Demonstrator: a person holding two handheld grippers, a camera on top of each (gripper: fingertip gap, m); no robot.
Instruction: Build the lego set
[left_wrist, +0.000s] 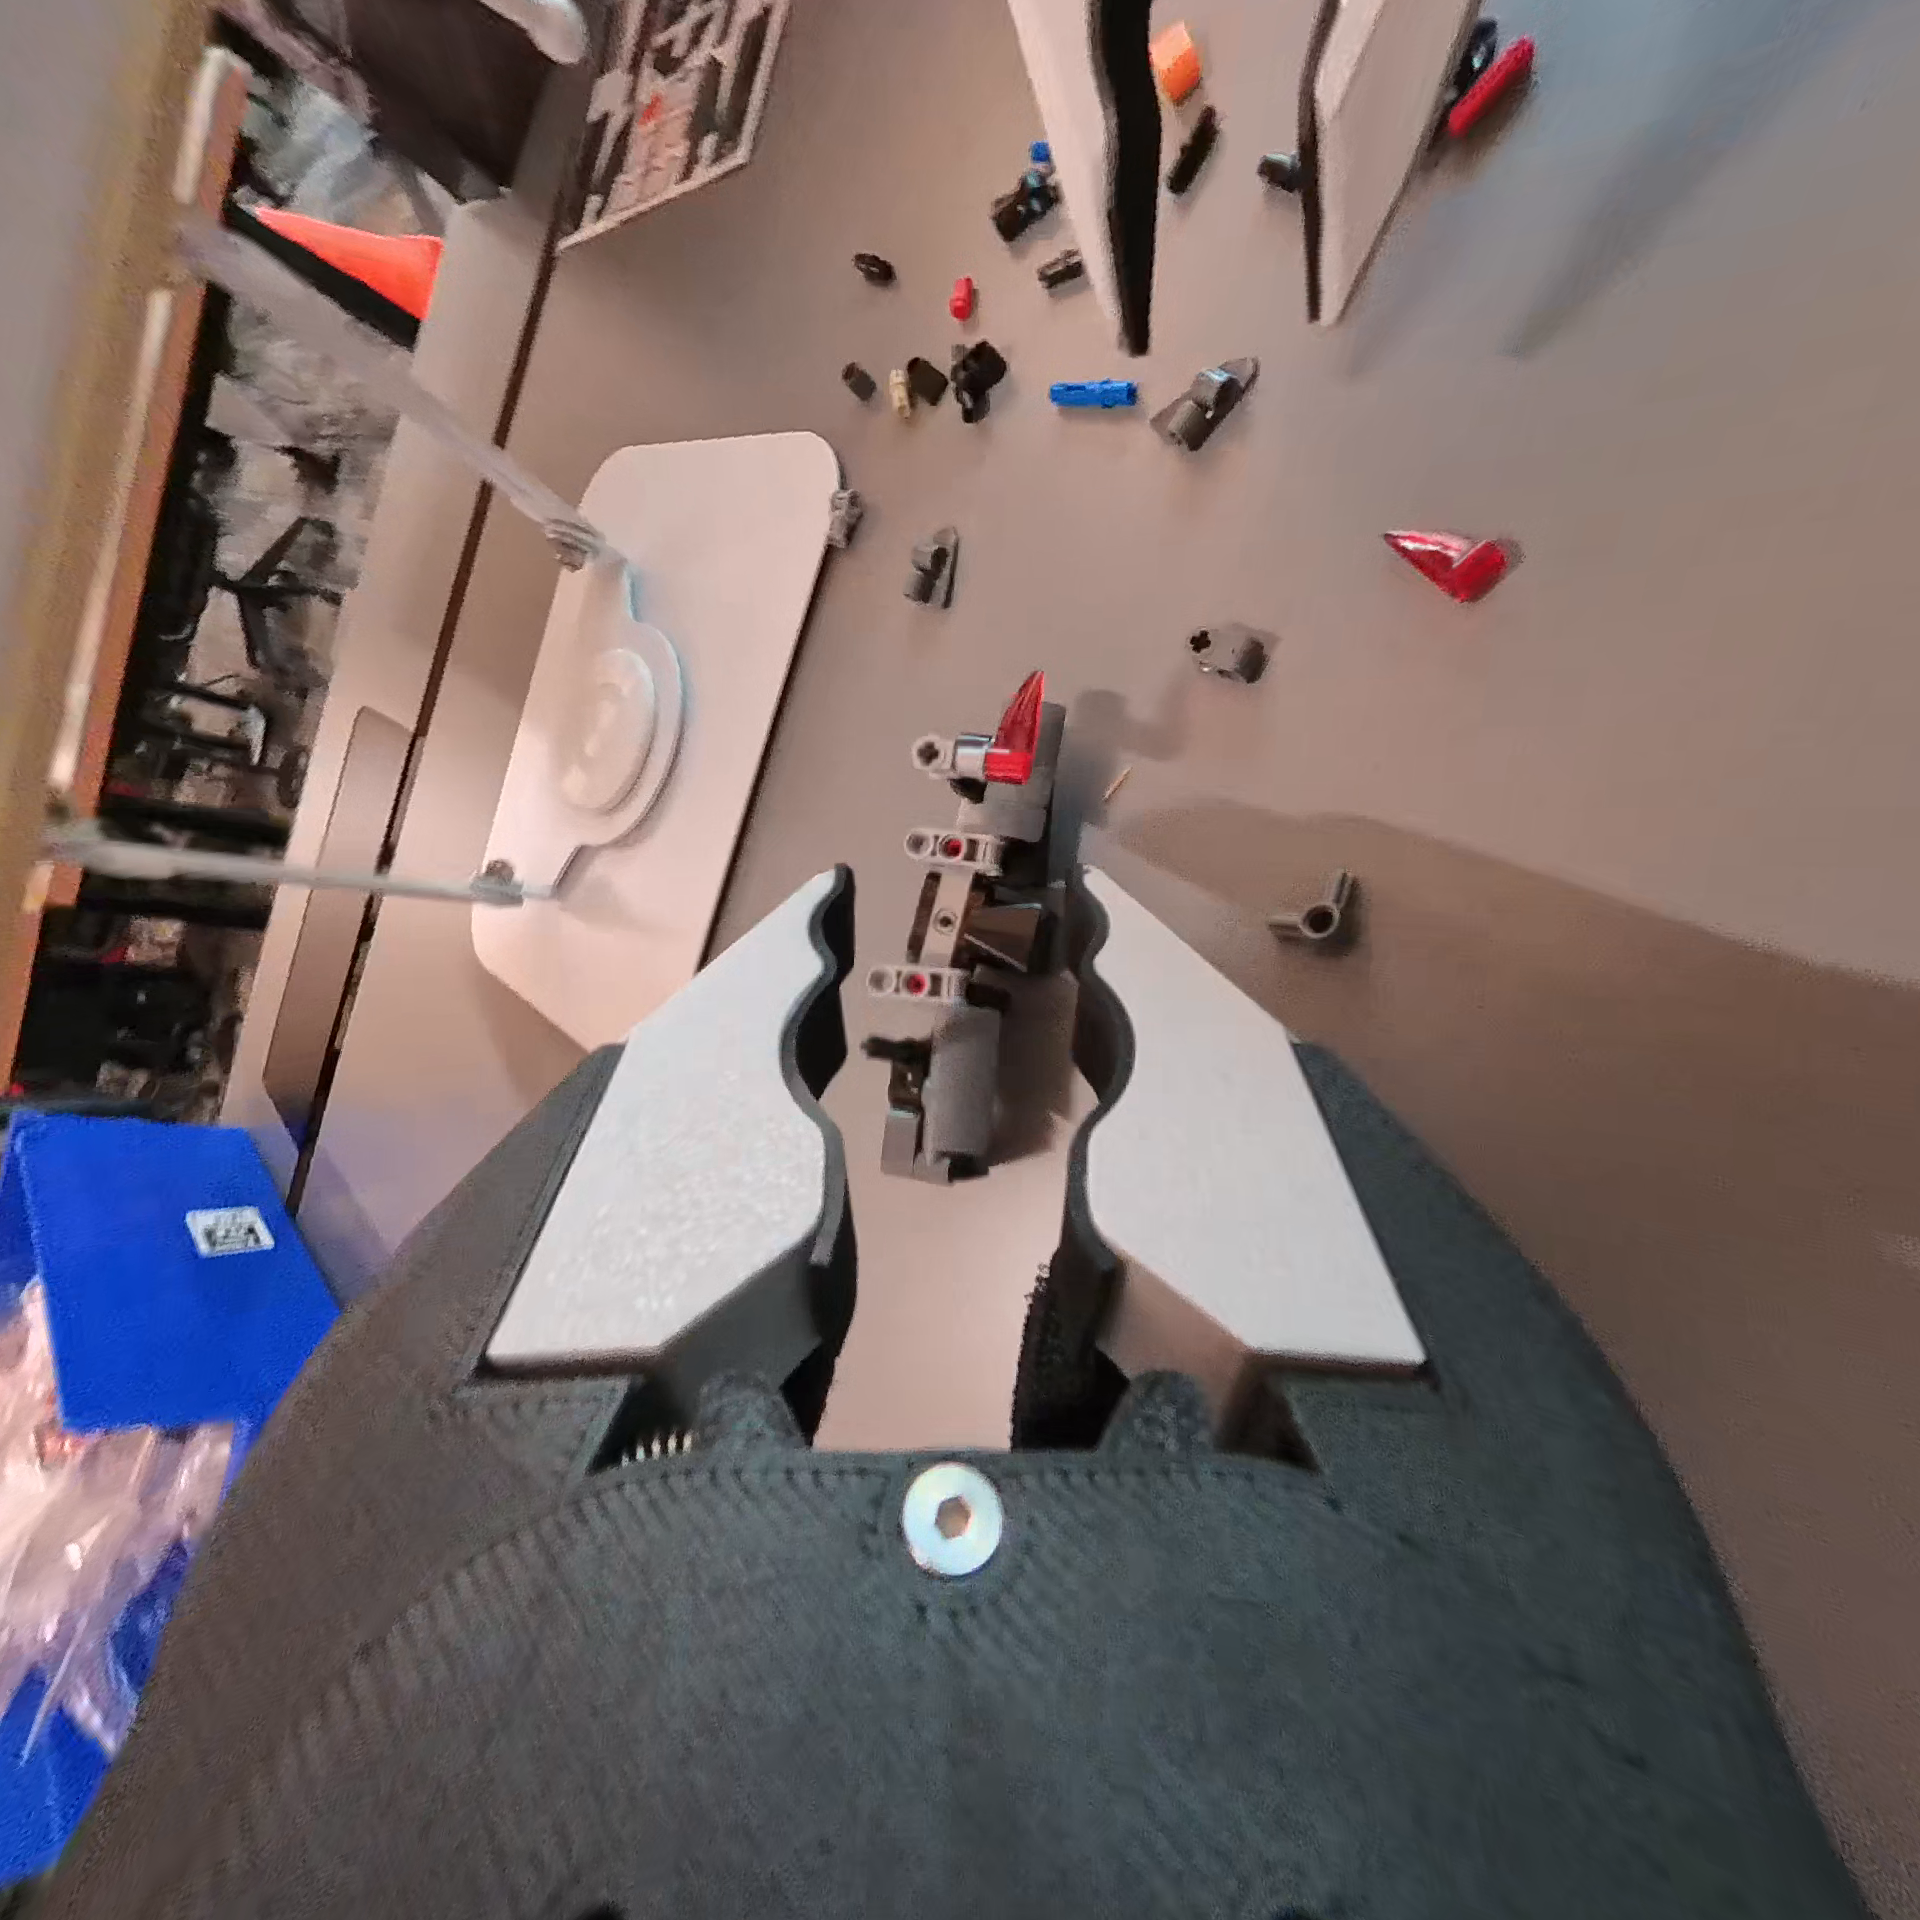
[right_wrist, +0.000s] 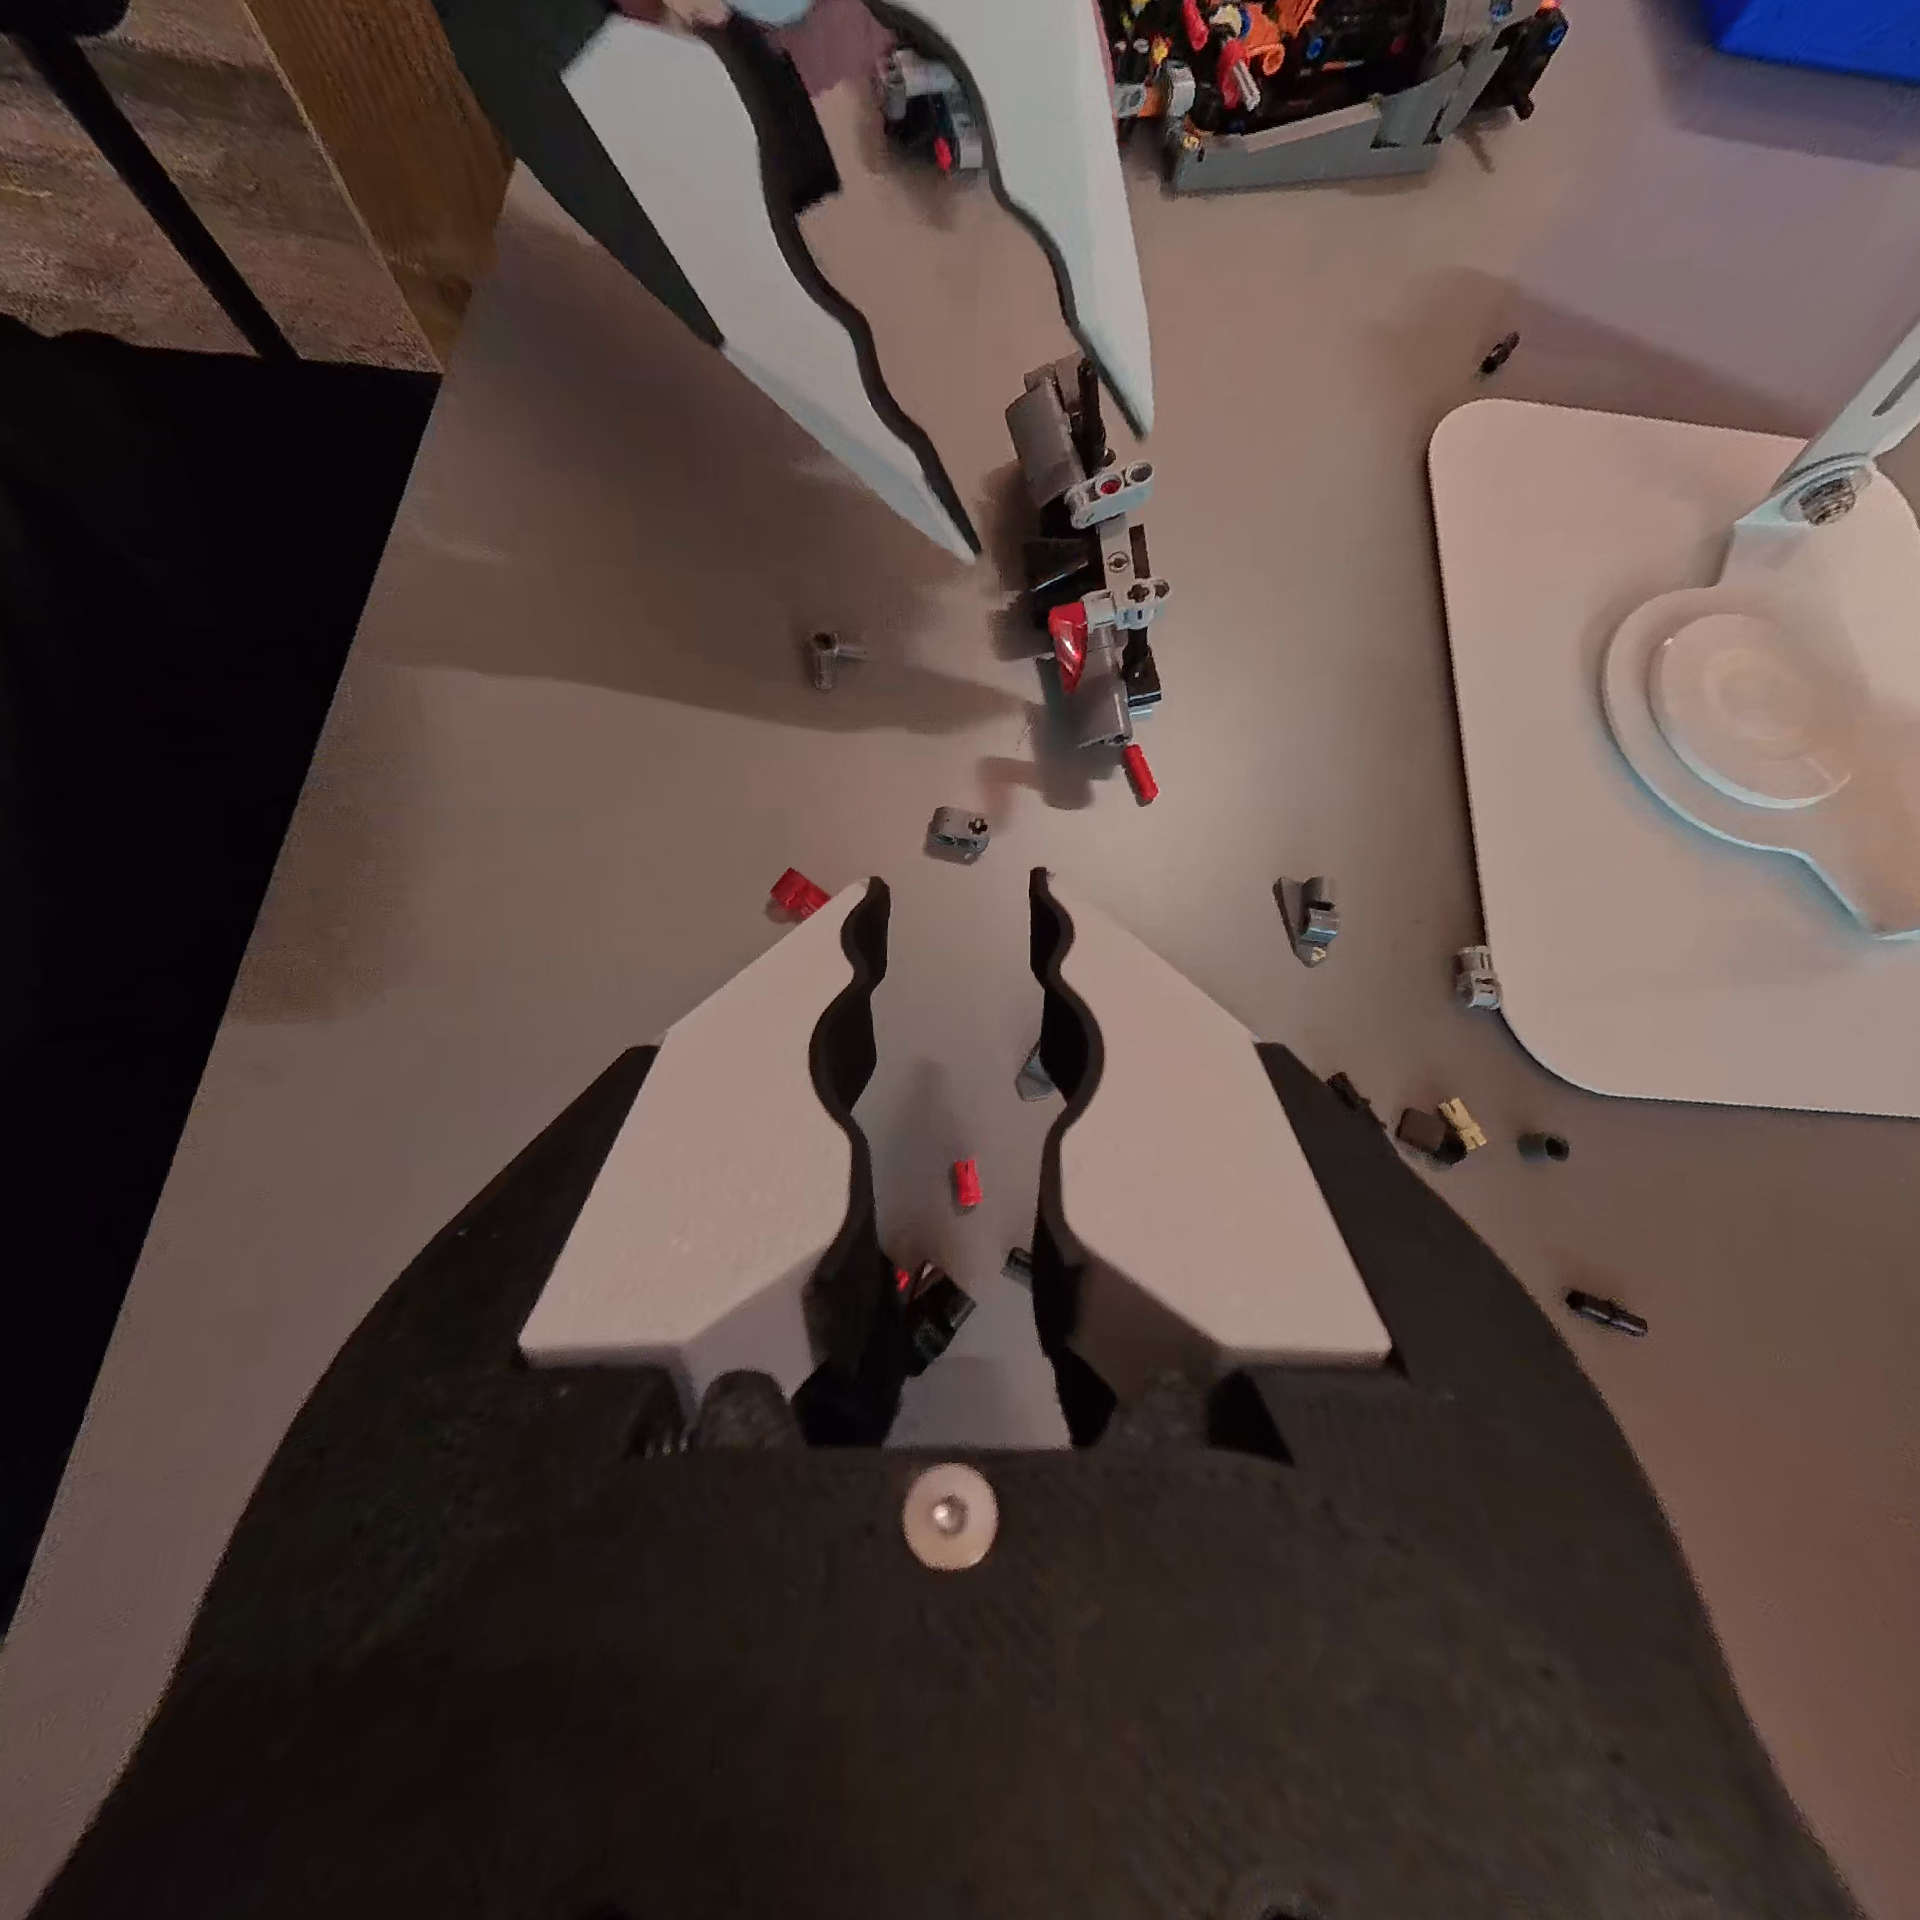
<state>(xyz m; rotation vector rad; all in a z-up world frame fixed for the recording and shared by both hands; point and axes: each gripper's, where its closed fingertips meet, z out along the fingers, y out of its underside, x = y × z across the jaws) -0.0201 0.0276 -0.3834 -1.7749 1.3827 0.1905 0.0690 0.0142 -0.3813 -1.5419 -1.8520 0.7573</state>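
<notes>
A: Where does the left gripper (left_wrist: 961, 904) sit?

B: Its fingers are spread, with the half-built lego piece (left_wrist: 971, 935) lying on the table (left_wrist: 1558, 1143) between them. Whether either tip touches the piece cannot be told. The piece's red pointed part (left_wrist: 1018, 732) lies beyond the tips.

A: And the right gripper (right_wrist: 958, 894)?

B: Parted too, holding nothing. It hangs over the table with a small red peg (right_wrist: 966, 1182) on the surface below its gap. A grey connector (right_wrist: 957, 833) lies just ahead of its tips, and the lego piece sits farther ahead.

A: What lies to the sides?

B: To the left of the left gripper, a white base plate (left_wrist: 707, 582). Ahead of it, loose parts: a blue pin (left_wrist: 1093, 394), and a red wedge (left_wrist: 1449, 561) off to the right. A grey elbow joint (left_wrist: 1317, 918) lies just right of its right finger.
</notes>
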